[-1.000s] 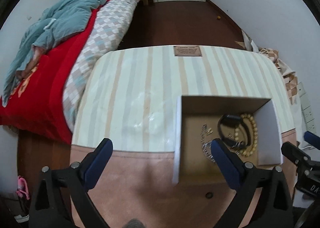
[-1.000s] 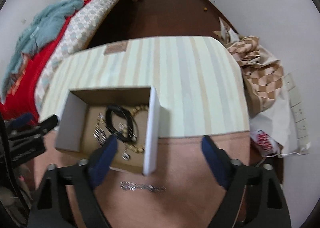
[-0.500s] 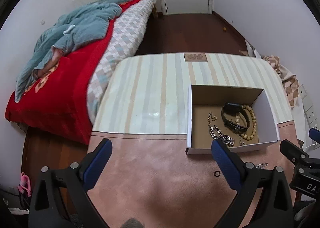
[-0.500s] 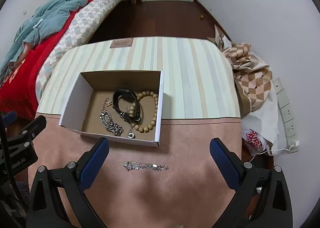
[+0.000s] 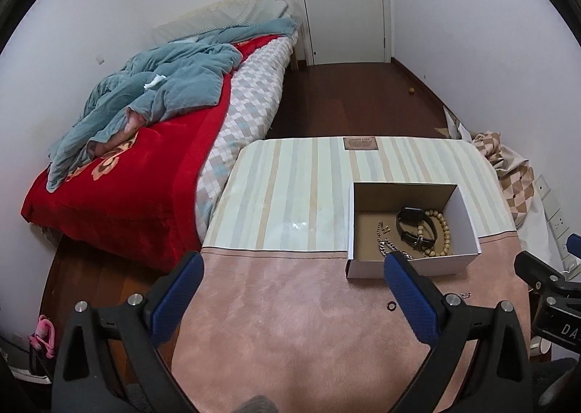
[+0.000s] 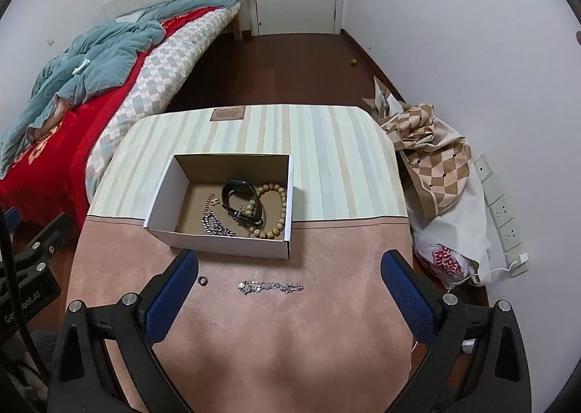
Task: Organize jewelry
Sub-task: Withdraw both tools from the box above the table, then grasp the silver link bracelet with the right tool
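A white cardboard box (image 6: pixel 163 191) (image 5: pixel 468 228) sits on the table where striped cloth meets pink mat. Inside lie a black watch (image 6: pixel 241 199) (image 5: pixel 414 228), a wooden bead bracelet (image 6: pixel 276 209) (image 5: pixel 443 231) and a silver chain (image 6: pixel 216 222). On the pink mat in front of the box rest a silver bracelet (image 6: pixel 270 286) and a small dark ring (image 6: pixel 202 281) (image 5: pixel 391 305). My right gripper (image 6: pixel 288 298) hangs open above the mat, the bracelet lying between and below its fingers. My left gripper (image 5: pixel 292 298) is open and empty, left of the box.
The table (image 6: pixel 326 166) has a striped far half and a pink near half. A bed (image 5: pixel 138 173) with red blanket stands to the left. A checkered bag and white bags (image 6: pixel 439 173) lie on the floor at right, beside wall sockets (image 6: pixel 503 209).
Both grippers pulled back and up from the box, so more of the room shows. The silver bracelet and ring now lie in plain view on the mat; the right jaws widened slightly.
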A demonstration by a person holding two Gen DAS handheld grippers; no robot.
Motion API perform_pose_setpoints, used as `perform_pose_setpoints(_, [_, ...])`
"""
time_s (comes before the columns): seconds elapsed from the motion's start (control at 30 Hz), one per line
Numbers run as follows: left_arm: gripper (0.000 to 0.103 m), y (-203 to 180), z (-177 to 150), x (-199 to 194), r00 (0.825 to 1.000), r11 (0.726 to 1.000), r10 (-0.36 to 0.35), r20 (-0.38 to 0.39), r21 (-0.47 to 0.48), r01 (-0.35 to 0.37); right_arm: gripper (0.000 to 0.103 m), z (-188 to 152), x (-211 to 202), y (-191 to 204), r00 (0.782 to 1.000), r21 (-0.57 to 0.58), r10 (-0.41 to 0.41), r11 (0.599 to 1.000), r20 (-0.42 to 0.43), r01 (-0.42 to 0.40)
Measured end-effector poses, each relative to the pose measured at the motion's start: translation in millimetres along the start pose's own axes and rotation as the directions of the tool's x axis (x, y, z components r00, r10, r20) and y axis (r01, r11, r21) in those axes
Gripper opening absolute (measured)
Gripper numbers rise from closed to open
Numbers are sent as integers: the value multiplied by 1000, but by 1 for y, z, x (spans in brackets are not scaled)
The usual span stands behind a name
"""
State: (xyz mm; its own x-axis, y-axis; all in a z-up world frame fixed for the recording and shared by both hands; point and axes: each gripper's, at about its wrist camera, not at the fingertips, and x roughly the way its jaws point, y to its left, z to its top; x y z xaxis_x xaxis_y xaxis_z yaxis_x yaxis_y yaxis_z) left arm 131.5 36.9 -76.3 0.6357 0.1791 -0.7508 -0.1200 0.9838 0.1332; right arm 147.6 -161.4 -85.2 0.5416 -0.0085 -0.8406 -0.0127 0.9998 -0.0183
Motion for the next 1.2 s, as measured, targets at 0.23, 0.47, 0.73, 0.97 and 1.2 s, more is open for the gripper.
perform_pose_setpoints(0.23, [101,-1,-21,-1,999,999,45,-14,-21,-46,102,-19,-9,-7,999,45,42,998,27,-43])
perform_pose_setpoints(0.47, [101,-16,-65,54,987,993,117,-106,-5,-118,101,-66,63,-39,996,140,45,990,-71,-35])
perform_pose_setpoints(0.73, [101,-24,-87,105,965,989,147,-215,47,-140,59,-95,135,-41,988,136,100,987,-116,-84])
perform_pose_setpoints(0.97, [101,-13,-95,122,954,985,171,-247,58,-162,56,-89,142,-5,981,-7,184,983,-57,-185])
perform_pose_setpoints(1.2, [101,4,-102,137,937,979,202,-285,52,-196,53,-96,151,43,994,-230,93,968,-52,-103])
